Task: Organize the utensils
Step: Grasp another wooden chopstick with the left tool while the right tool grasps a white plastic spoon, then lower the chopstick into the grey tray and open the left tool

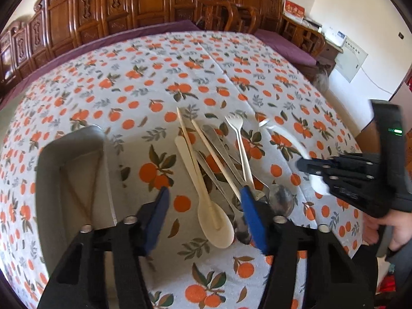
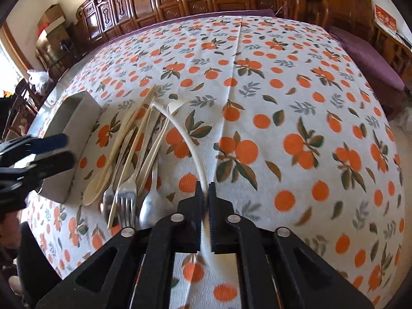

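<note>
Your right tool (image 2: 205, 193) is closed on the white plastic utensil (image 2: 191, 144), gripping it near its broad end, with the curved handle arching away toward the far side. The utensil appears lifted off the tabletop (image 2: 296, 97), just right of the utensil pile (image 2: 134, 159). The head at its far tip is blurred; it may be a fork or a ladle-type spoon, and you cannot tell which.

Your left tool (image 1: 206, 207) is open, jaws well apart, holding nothing. It hovers over the near end of the pile, with the bowl of the cream spoon (image 1: 216, 224) lying between its fingers.

The grey tray (image 1: 74, 170) sits at the left of the pile and appears to contain no utensils. Judged from this, the step in hand is the first transfer, and most of the task remains.

The next move likely calls for carrying the gripped utensil leftward across the pile to the tray, keeping it high enough to clear the other handles, then releasing it lengthwise inside the walls.

Count remaining on the tabletop:
- Cream spoon: one.
- White plastic fork (image 1: 238, 139): one.
- Chopsticks (image 1: 203, 152): two visible.
- Metal fork (image 2: 126, 195): one.
- Metal spoons (image 2: 149, 206): at least two; overlap prevents a firm count.
- Trays: one.
</note>
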Demonstrator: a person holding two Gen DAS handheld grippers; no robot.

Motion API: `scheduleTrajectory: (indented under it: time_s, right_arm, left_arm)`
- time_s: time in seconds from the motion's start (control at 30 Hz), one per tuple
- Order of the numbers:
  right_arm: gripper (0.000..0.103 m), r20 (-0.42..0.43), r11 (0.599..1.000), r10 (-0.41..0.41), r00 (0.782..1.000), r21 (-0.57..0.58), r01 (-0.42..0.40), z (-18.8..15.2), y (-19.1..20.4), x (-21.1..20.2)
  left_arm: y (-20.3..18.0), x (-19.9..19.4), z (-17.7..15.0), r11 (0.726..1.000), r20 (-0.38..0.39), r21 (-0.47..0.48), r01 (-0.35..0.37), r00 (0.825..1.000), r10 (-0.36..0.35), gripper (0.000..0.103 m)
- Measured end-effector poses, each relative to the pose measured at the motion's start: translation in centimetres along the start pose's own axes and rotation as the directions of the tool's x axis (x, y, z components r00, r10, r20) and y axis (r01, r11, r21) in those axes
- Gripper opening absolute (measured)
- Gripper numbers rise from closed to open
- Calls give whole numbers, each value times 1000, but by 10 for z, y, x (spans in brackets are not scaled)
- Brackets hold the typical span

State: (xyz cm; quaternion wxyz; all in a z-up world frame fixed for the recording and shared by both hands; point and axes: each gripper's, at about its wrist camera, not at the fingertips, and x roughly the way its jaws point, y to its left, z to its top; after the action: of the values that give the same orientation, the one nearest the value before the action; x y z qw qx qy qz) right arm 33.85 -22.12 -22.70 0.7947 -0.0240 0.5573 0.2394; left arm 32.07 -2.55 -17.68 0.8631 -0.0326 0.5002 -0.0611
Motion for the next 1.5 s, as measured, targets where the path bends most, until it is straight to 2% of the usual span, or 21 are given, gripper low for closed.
scheduleTrajectory:
  time_s: [0.07,0.13,0.23,0.63,0.77,0.97,1.07,1.27,1.5]
  right_arm:
    - [4,5,1000,3,1000,10,-4,-4,-2,-5]
    - [4,13,1000,-12,1000,5,12,-6,-2,-7]
    - [4,14,1000,-2,1000,20,1,-5,-5,-5]
    - [5,-11,999,-10,1000,38,11,14,-6,10]
    - [5,-14,999,-6,1000,52,7,19,-12,16]
    - [8,-16,998,-16,1000,60,17,23,-20,22]
    - [6,-11,997,-16,1000,70,16,23,-23,22]
    - [5,13,997,24,1000,70,-25,23,-16,9]
    - [5,47,997,33,998,69,-36,19,2,-15]
  left_arm:
    - [-1,11,2,1000,-24,2,-1,1000,1,39]
    - [-2,22,4,1000,-42,7,-7,999,7,36]
    - [-1,37,8,1000,-67,-5,-5,998,4,25]
    - [6,66,19,1000,-100,-12,-14,995,13,16]
    - [9,66,20,1000,-104,-22,5,995,-8,5]
    - [7,63,18,1000,-104,-10,9,995,-10,4]
    - [6,53,16,1000,-84,-1,11,996,-11,4]
    - [10,24,9,999,-46,-14,35,998,-35,4]
    - [19,-18,-4,998,14,-36,48,999,-48,4]
